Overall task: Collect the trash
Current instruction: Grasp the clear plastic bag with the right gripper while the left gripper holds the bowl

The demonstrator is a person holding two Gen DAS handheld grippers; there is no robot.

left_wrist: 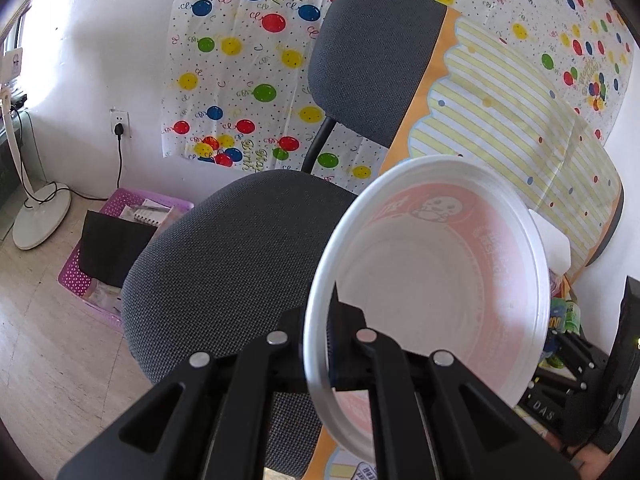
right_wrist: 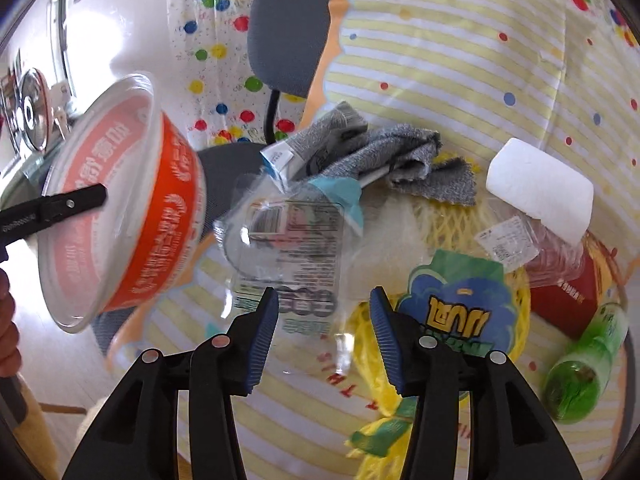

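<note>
left gripper (left_wrist: 326,344) fingers clamped on instant-noodle bowl (left_wrist: 428,300) rim | right gripper (right_wrist: 324,336) fingers apart, empty | clear plastic wrapper (right_wrist: 288,240): light, limp, slippery; pinch an edge

A thin, glossy plastic bowl (right_wrist: 124,216) with an orange printed band is seen. The chair (left_wrist: 240,256) is covered in rough, matt grey cloth. The table (right_wrist: 460,52) is spread with smooth, sheeny plastic sheeting. Ribbed blue rubbery fingers (right_wrist: 266,332) are shown.
</note>
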